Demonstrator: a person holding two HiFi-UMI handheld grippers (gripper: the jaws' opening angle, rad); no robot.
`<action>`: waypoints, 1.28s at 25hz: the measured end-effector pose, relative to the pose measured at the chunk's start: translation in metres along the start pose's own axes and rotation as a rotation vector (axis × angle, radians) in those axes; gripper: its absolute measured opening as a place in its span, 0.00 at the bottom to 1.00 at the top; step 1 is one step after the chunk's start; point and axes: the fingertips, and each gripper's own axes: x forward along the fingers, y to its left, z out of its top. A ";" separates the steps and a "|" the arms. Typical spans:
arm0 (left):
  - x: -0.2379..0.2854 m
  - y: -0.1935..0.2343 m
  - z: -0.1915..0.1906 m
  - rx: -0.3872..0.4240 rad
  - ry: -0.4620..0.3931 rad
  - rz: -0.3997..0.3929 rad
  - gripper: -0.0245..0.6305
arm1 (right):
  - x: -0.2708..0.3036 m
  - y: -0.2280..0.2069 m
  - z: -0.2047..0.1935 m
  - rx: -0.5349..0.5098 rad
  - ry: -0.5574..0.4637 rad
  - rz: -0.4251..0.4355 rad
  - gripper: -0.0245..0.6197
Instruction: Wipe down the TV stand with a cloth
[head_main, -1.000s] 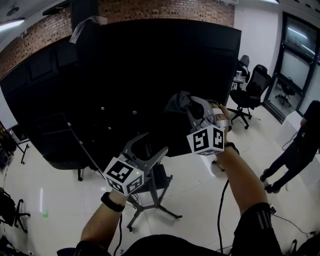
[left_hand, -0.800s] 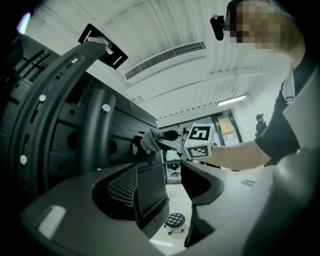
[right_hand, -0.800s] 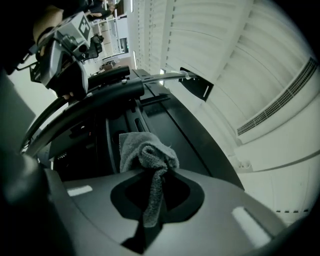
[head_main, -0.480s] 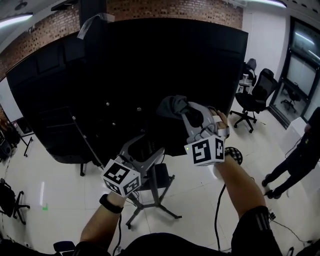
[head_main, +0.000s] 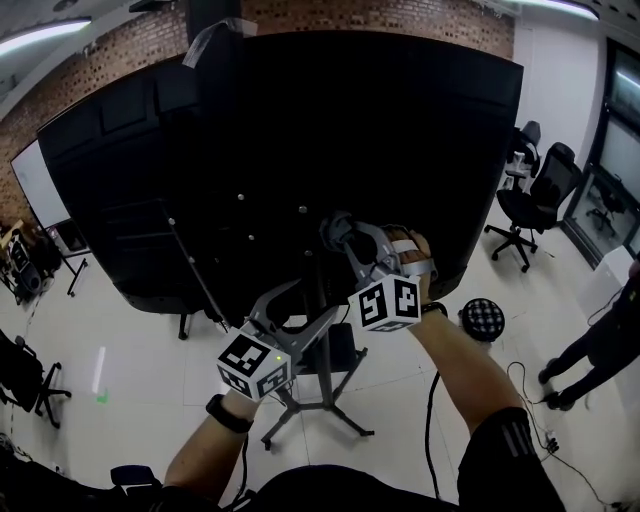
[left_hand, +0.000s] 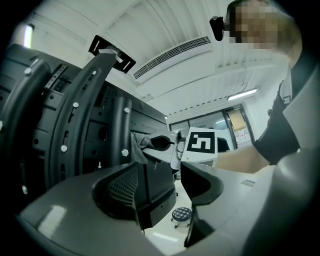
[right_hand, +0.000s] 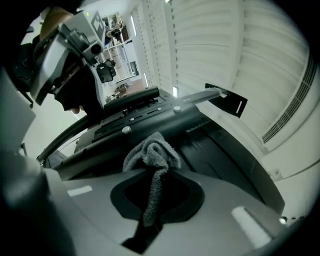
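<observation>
Head view: the left gripper (head_main: 312, 298) hangs just left of the TV stand (head_main: 348, 418), level with its column. Its tongs are spread, with nothing between them. Up the same column, behind the black TV (head_main: 350, 130), the right gripper (head_main: 347, 238) has its tongs pinched on a grey cloth (head_main: 335, 228). The cloth's bunched end sits against the stand's upright. In the right gripper view a strip of cloth (right_hand: 152, 155) runs down between the closed tongs. A checkered stool (head_main: 482, 318) stands on the floor right of the stand.
</observation>
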 end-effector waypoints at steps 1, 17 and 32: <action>0.000 0.001 -0.002 -0.003 0.003 0.001 0.48 | -0.002 -0.001 -0.005 0.005 0.005 -0.004 0.06; 0.044 -0.037 -0.017 -0.038 0.017 -0.111 0.48 | -0.068 -0.041 -0.121 0.053 0.237 -0.091 0.06; -0.002 -0.003 0.003 -0.039 -0.038 -0.098 0.48 | -0.081 -0.072 -0.018 0.193 0.079 -0.190 0.06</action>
